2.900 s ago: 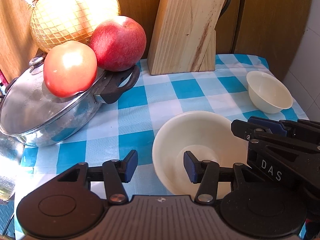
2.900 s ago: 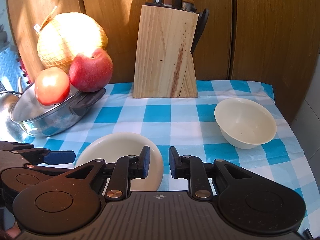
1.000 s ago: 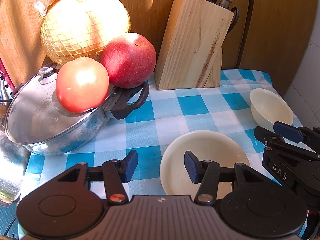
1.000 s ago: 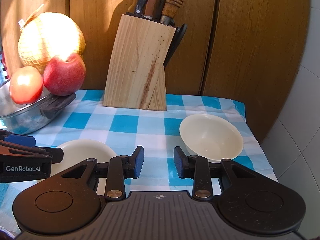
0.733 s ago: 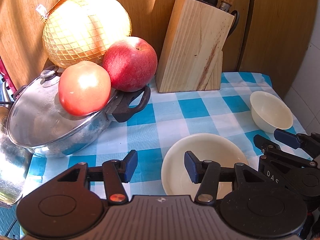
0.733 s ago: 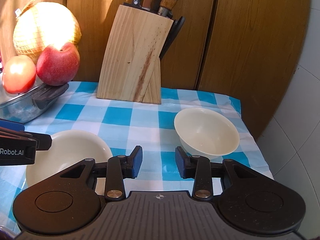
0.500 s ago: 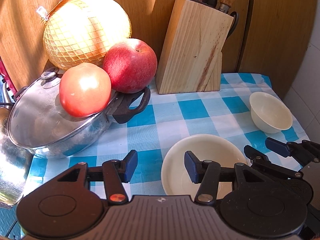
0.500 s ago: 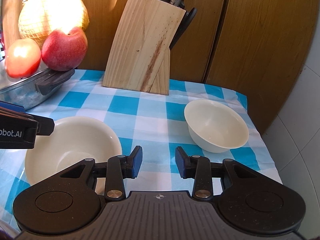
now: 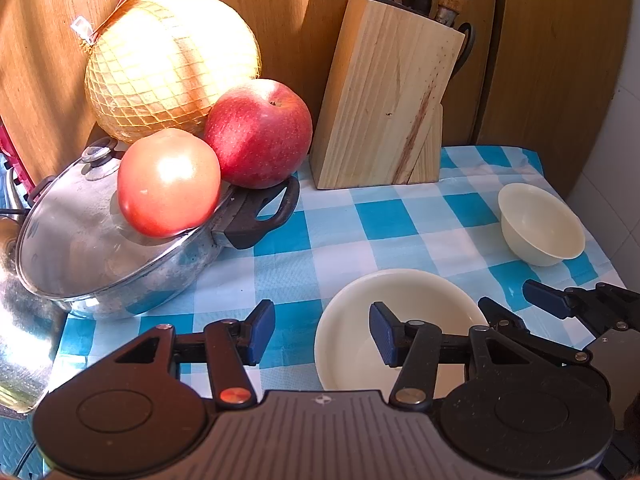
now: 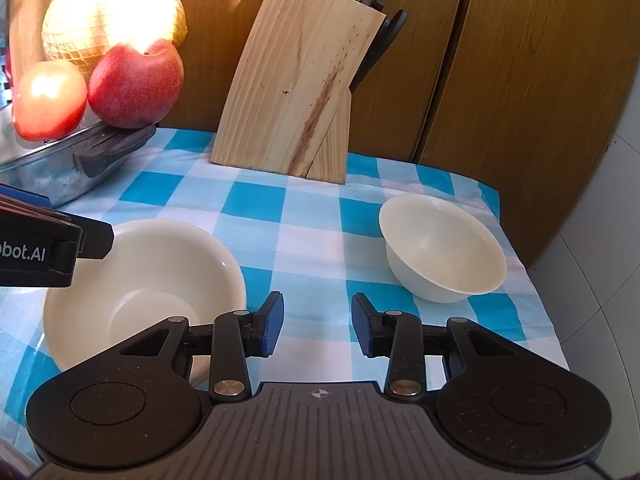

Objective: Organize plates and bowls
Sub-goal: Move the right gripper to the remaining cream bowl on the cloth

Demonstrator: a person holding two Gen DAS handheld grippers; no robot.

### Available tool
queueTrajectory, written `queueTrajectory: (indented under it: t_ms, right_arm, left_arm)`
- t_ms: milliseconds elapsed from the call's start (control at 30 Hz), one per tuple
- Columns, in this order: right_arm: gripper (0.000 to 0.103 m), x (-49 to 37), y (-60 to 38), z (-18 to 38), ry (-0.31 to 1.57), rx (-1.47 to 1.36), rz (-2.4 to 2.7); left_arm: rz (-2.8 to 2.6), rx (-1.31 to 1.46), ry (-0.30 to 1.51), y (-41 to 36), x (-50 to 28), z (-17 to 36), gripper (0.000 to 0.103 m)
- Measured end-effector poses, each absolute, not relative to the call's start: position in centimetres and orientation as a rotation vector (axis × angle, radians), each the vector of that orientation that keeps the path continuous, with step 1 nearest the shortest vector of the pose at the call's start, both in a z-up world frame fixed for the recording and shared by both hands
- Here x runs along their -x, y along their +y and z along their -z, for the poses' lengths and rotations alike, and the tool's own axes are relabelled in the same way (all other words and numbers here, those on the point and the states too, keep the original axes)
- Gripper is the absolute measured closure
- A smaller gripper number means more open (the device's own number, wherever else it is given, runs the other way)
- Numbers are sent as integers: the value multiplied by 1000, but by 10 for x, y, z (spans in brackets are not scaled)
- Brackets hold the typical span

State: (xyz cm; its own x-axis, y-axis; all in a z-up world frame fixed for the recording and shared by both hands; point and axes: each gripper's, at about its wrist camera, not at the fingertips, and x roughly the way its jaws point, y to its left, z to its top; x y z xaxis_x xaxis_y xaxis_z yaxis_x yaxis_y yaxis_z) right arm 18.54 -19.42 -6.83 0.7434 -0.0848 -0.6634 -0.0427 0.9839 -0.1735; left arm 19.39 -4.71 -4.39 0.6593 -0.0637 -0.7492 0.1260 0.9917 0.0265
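Take the knife block (image 10: 294, 92) as your landmark. The small bowl (image 10: 442, 250) sits upright on the checked cloth (image 10: 308, 236) in front of the block and to its right, near the cloth's right edge. The wide bowl (image 10: 148, 280) lies in front of the block and to its left, well apart from the small one. Your right gripper (image 10: 317, 322) hangs spread wide and empty over the cloth between the two bowls. Your left gripper (image 9: 322, 332) is also wide and empty, its right fingertip (image 9: 382, 332) over the wide bowl's hollow. Left of the block, a tomato (image 9: 168, 182) and apple (image 9: 260, 132) rest on a pot lid (image 9: 80, 232)
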Motion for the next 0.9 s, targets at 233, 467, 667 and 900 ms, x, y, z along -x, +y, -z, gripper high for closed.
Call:
queueTrajectory:
  t_ms: [233, 467, 667, 900]
  right_arm:
    - [54, -183, -207, 58, 709, 146, 41]
    - [52, -182, -219, 54, 697, 118, 61]
    - [46, -182, -244, 42, 670, 63, 102]
    - [43, -187, -287, 30, 648, -41, 182]
  left_arm:
    - [114, -81, 838, -50, -193, 43, 57]
    - [130, -87, 830, -61, -194, 42, 52]
    - [157, -94, 821, -75, -198, 40, 50]
    - [191, -46, 867, -98, -217, 44, 49]
